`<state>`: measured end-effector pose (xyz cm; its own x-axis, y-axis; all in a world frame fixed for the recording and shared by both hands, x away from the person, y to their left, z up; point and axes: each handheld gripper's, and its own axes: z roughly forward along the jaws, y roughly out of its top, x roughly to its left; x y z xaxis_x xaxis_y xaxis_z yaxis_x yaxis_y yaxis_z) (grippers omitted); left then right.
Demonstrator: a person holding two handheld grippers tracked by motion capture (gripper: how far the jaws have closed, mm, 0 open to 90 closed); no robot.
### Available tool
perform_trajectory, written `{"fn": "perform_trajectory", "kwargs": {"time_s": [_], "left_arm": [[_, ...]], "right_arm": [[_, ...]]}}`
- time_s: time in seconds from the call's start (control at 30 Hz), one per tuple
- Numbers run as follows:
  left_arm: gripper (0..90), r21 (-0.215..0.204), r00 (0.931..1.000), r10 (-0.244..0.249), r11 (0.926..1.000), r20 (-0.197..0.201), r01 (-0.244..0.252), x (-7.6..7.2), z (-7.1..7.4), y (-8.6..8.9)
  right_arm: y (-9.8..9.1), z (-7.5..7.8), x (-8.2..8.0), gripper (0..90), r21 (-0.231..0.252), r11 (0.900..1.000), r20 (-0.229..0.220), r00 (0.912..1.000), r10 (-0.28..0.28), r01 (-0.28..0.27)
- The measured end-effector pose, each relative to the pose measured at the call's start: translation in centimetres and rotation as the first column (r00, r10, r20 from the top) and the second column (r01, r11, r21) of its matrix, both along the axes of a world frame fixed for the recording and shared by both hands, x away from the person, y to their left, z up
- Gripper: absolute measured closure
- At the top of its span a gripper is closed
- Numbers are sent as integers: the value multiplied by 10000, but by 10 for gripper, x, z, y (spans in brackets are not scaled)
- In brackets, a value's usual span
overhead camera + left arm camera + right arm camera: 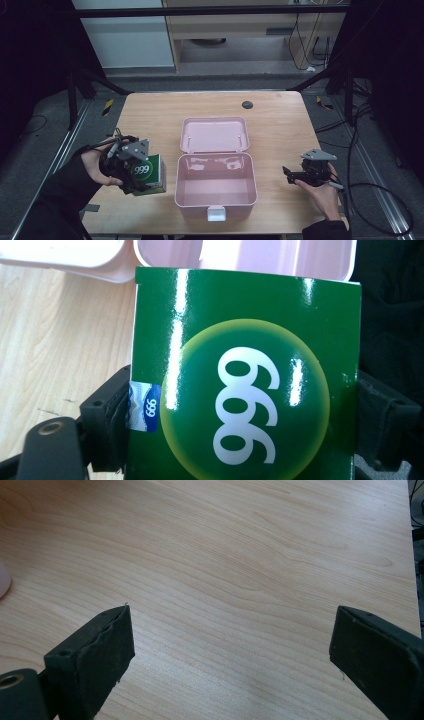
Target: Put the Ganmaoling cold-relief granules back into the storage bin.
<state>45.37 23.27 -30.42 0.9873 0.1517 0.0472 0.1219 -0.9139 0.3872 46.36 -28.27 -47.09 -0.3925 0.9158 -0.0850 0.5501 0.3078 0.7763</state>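
Left tongs [141,181] clamp green box [150,173]; right tongs [288,173] agape.

Green 999 box [245,390]: bottom cut off by the left gripper view's lower edge (small blue label's [145,406] print too small to read); pink storage case [240,260] largely hidden behind it.

A glossy green box [150,173] with white "999" is sitting between the left gripper [131,172] jaws, just left of the open, empty pink case [216,192].
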Motion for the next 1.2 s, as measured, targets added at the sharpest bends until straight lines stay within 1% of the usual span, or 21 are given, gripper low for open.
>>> {"fn": "perform_trajectory", "kwargs": {"time_s": [0.03, 0.17, 0.23, 0.27, 0.3, 0.33, 0.37, 0.43, 0.47, 0.5, 0.63, 0.77, 0.8, 0.9, 0.97, 1.07, 1.2], "left_arm": [[141, 0, 10000, 0, 10000, 0, 0, 0, 0, 0], [141, 0, 9998, -183, 9998, 70, 183, 2, 8, -6], [141, -19, 9998, -177, 9998, 56, 177, 2, 10, -8], [141, 28, 9995, -307, 9995, 36, 307, 3, 12, -11], [141, -82, 9997, -261, 9996, 7, 261, 2, 13, -13], [141, -99, 9995, -313, 9995, 20, 313, 3, 14, -14], [141, -113, 9995, -327, 9994, 5, 327, 3, 15, -16], [141, -135, 9993, -361, 9993, 13, 362, 3, 15, -17], [142, -64, 9991, -425, 9991, 14, 425, 4, 18, -20], [141, -81, 9992, -390, 9992, -13, 390, 4, 18, -22], [142, -102, 9987, -500, 9987, 46, 501, 4, 21, -27], [143, -266, 9984, -559, 9981, 86, 561, 4, 26, -32], [143, -235, 9980, -621, 9978, 113, 624, 4, 27, -35], [143, -186, 9976, -678, 9975, 122, 680, 4, 27, -39], [143, -170, 9972, -732, 9972, 137, 734, 4, 27, -42], [143, -363, 9966, -806, 9960, 175, 811, 6, 28, -48], [143, -384, 9958, -888, 9952, 209, 896, 7, 29, -54]], "right_arm": [[0, 0, 0, 45, 0, 10000, 0, 10000, 0, 0], [0, 0, 0, 44, 50, 10000, -32, 10000, -18, 19], [0, 0, 0, 44, 48, 10000, -43, 10000, -28, 28], [0, 0, -1, 45, 46, 10000, -43, 10000, -20, 21], [0, 0, 0, 45, 7, 10000, -11, 10000, -1, 1], [0, 0, 0, 44, 66, 10000, -41, 10000, -19, 19], [0, 0, 0, 44, 4, 10000, -1, 10000, 7, -7], [0, 0, 0, 44, 17, 10000, -1, 10000, -2, 2], [-1, 0, 0, 45, 12, 10000, 4, 10000, 1, -1], [0, 0, 0, 45, 51, 10000, 0, 10000, -17, 17], [0, -1, 0, 45, 55, 10000, -34, 10000, -23, 24], [-1, 0, -1, 45, 84, 10000, -9, 10000, -23, 23], [-1, 0, -1, 45, 69, 10000, 11, 10000, -25, 25], [-1, 0, -1, 45, 118, 9999, -41, 10000, -38, 39], [0, 0, -1, 45, 63, 10000, -32, 10000, -7, 7], [-1, -1, 0, 45, 61, 10000, -53, 10000, -8, 8], [-1, -1, -1, 45, 76, 10000, -22, 10000, -20, 20]]}}
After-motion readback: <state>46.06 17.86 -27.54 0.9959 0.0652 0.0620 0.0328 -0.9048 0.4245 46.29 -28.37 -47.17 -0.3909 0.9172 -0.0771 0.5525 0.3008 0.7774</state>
